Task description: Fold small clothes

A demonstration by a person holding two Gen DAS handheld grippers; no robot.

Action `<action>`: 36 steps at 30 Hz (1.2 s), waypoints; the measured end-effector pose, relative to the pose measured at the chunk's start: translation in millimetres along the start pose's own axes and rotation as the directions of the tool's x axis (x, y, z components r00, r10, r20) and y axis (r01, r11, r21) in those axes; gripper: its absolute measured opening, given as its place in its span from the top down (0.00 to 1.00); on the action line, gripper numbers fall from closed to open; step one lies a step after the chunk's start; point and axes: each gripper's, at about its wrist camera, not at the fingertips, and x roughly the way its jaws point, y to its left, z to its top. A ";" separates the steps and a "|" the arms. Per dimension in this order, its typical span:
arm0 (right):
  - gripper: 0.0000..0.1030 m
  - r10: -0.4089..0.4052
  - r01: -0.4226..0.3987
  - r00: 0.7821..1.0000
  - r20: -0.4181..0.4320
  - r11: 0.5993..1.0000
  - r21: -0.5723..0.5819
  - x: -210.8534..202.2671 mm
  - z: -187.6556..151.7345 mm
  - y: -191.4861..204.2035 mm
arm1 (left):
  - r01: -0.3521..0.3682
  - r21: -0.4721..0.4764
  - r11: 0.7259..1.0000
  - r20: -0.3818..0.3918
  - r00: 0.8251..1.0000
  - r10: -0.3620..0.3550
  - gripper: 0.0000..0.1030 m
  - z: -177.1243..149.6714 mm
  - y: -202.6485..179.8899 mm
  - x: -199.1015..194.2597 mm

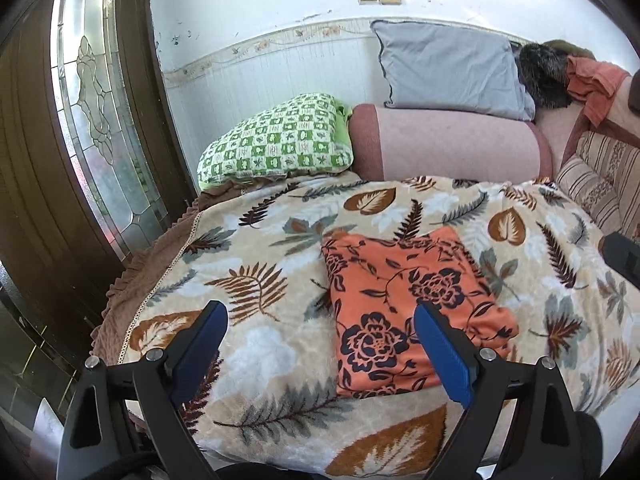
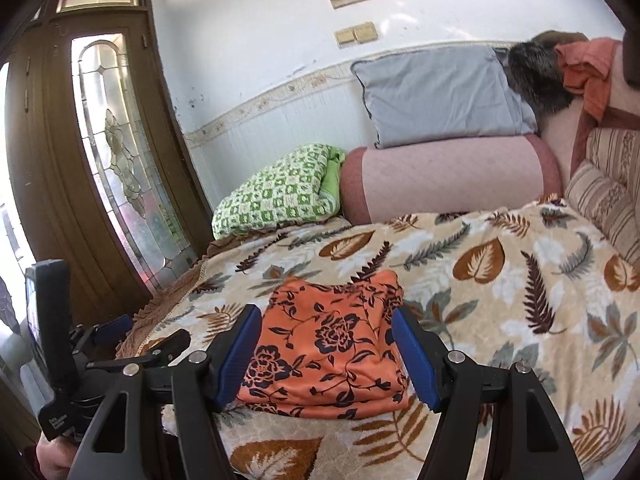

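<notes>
A folded orange cloth (image 1: 412,312) printed with dark flowers lies flat on a leaf-patterned blanket (image 1: 256,352) that covers a bed, its layers stacked into a neat rectangle. The left claw (image 1: 320,354) hangs above the blanket with its blue-padded fingers (image 1: 202,354) spread wide and nothing between them; the cloth sits below and mostly to the right of its gap. The right claw (image 2: 326,354) is also held clear above the bed, its jaws parted and empty, with the cloth visible through the gap between its blue pads (image 2: 416,360) but not touched by them. In the right wrist view the left claw appears at the lower left edge, gripped by a person's hand (image 2: 52,458). At the head of the bed rest a green checked pillow (image 1: 276,144), a pink bolster (image 1: 452,146) and a grey cushion (image 1: 448,66) against the white wall. A wooden door (image 2: 96,168) with leaded glass stands to the left.
</notes>
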 end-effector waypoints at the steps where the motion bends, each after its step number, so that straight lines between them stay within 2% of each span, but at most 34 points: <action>1: 0.31 0.004 -0.004 1.000 0.008 1.000 -0.002 -2.8 1.6 1.2 | 0.004 -0.006 1.000 0.005 1.000 -0.004 0.08 1.8 0.5 -2.7; 8: 0.31 -0.001 0.001 0.999 0.038 1.000 -0.012 -12.0 5.5 3.7 | -0.039 -0.017 0.999 0.042 0.998 0.040 0.08 9.3 -0.5 -18.3; 16: 0.31 0.012 -0.011 0.999 0.050 1.000 -0.017 -19.4 8.5 6.8 | -0.053 -0.039 0.998 0.056 0.997 0.055 0.08 14.4 3.2 -28.7; 26: 0.31 -0.007 0.007 1.000 0.018 1.000 -0.023 -16.0 4.0 14.7 | -0.053 -0.049 0.997 0.067 0.996 0.057 0.08 17.5 4.2 -41.8; 36: 0.31 -0.020 0.021 1.000 0.017 0.999 -0.045 -14.0 0.5 19.9 | -0.071 -0.107 0.992 0.084 0.993 0.080 0.08 18.4 19.6 -49.8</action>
